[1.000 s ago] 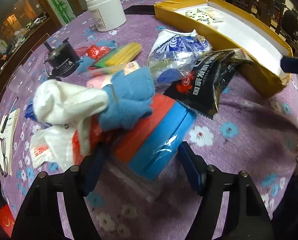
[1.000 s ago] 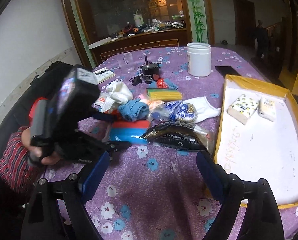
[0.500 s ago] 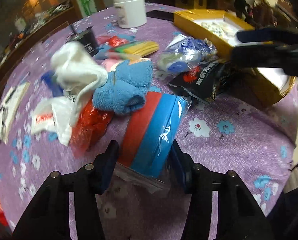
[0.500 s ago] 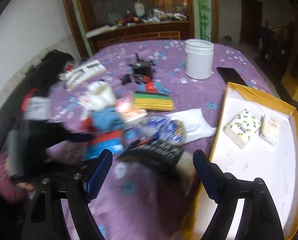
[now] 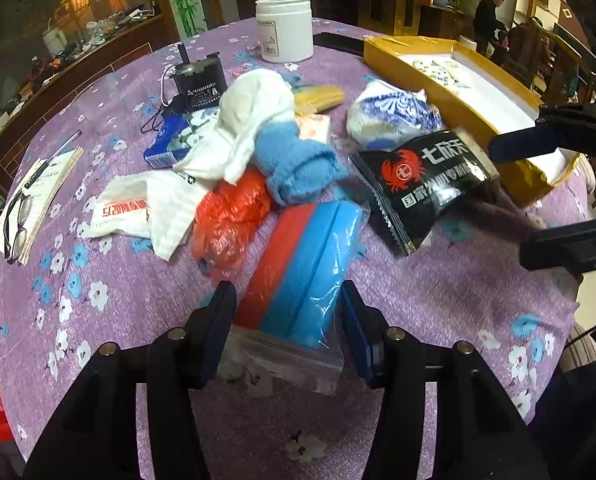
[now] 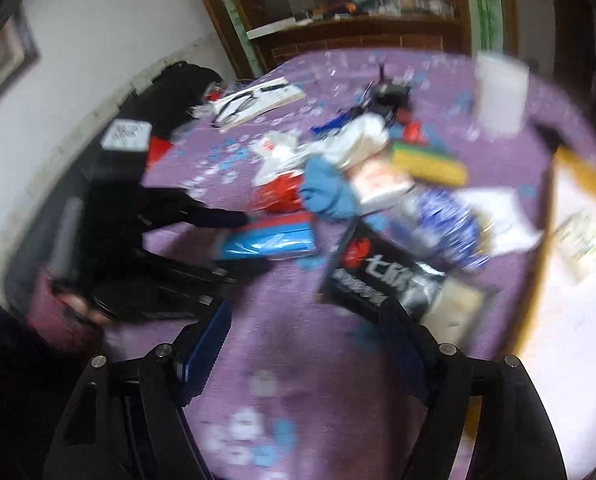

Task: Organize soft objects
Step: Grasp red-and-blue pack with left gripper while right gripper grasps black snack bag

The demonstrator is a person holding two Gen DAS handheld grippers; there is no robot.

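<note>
The left tool [image 5: 284,316] straddles the plastic-wrapped red-and-blue sponge pack [image 5: 302,268] at bottom centre, its jaws easing apart, pads just at the wrapper's sides. At right, the right tool [image 5: 538,192] is closing, still wide, around the black crab-print snack bag [image 5: 430,184]. Only two small packs lie in the yellow-rimmed tray [image 5: 458,108] at upper right; most of the pile remains on the purple floral surface [image 5: 438,300].

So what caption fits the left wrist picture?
Left gripper straddling a bagged red-and-blue sponge pack amid clutter on a purple flowered tablecloth.
</note>
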